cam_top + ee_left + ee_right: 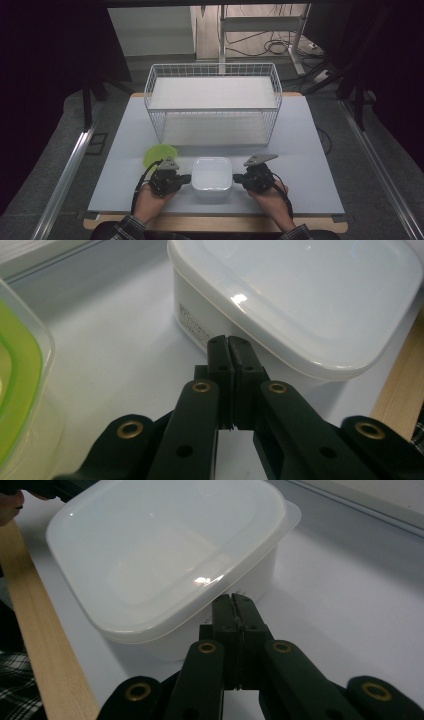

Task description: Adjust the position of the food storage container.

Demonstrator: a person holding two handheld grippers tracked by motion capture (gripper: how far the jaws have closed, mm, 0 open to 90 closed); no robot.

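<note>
White lidded rounded-square plastic container (212,178) sits flat near the table's (300,150) front edge between the two grippers; left gripper (229,341) and right gripper (233,599), jaws pressed together and empty, touch its opposite walls. Uneven pushing could slide it off that edge or against the green-lidded clear tub (160,154); nearly square, lid up, it has no clear long axis.

My left gripper (229,342) and right gripper (234,599) are matt black plastic with brass-coloured rivets, each set of jaws pressed together. Between them sits a white box (212,179) of smooth, milky, half-clear plastic; its lid (165,550) is glossy and catches small glints of light. The green tub (20,385) is clear plastic with a lime lid. The table (305,165) looks matt and smooth, edged in pale bare wood (45,655). The basket (212,102) is white-coated wire. My sleeves are checked cloth.
</note>
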